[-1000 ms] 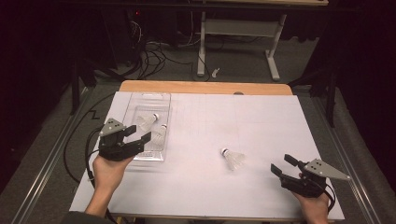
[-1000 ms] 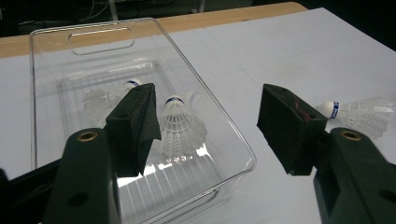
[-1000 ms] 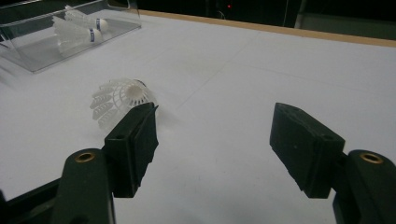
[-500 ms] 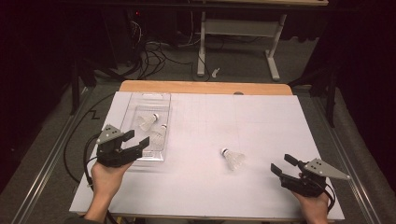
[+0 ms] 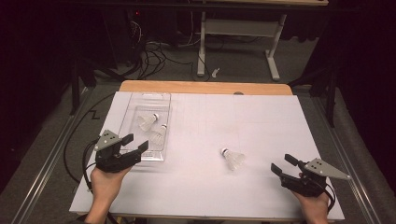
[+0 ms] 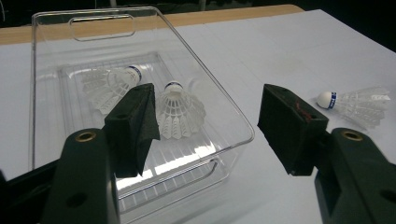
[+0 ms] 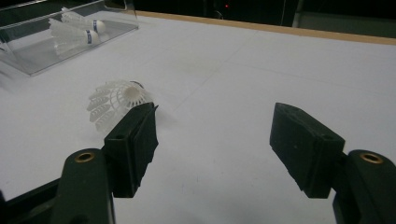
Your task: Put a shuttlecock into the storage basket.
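The left gripper is pulling back toward the near left corner of the table, its jaws spread wide and holding nothing. A second ago it was sitting over the near end of the clear tray; now it is hanging just off the tray's near rim, a little lower and further out. That retreat is reading as a drop just finished — two shuttlecocks are lying inside the tray, one toward the far side and one nearer, both resting on the tray floor with corks pointing away from the person. In the left gripper view the nearer one is lying just beyond the left jaw, clear of it.

Moving right, a third shuttlecock is lying on the bare surface right of middle, toward the near edge, well apart from the tray. It is not shifting between the frames.

The right gripper is waiting at the near right corner — jaws wide, empty, not moving from where it was a second ago. In its own view the loose shuttlecock is sitting just past the left jaw, skirt toward the camera, though whether the jaw is touching it is hard to tell from that angle; probably not. Likely this last one is the next to be gathered into the tray.
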The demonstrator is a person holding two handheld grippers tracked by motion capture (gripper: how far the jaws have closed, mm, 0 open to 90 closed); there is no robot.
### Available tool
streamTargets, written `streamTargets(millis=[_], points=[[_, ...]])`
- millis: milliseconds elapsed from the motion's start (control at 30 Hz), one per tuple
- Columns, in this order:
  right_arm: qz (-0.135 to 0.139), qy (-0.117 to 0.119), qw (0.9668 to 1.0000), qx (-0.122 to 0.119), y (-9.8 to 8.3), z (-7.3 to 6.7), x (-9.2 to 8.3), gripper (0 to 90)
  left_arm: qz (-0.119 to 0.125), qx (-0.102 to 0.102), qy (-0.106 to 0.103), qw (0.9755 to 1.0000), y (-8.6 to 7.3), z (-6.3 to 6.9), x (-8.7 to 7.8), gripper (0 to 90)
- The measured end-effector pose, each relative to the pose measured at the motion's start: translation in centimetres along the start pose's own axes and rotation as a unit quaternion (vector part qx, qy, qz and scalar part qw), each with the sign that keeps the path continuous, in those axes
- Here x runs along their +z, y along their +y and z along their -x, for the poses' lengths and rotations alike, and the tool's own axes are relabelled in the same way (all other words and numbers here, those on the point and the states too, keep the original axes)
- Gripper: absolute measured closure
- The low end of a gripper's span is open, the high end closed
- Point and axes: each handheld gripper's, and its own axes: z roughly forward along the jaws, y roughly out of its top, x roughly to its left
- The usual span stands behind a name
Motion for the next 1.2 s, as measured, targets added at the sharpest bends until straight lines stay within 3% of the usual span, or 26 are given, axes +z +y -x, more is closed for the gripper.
streamTargets(millis=[567, 1200], points=[[-0.002, -0.001, 1.0, 0.0, 0.0, 0.1, 0.1, 32.6, 0.002, -0.004, -0.006, 1.0, -1.1, 0.1, 0.2, 37.5], [0.001, 0.001, 1.0, -0.003, -0.1, 0.0, -0.1, 32.6, -0.005, 0.006, -0.022, 0.9997, -1.9, 1.4, 1.1, 37.5]])
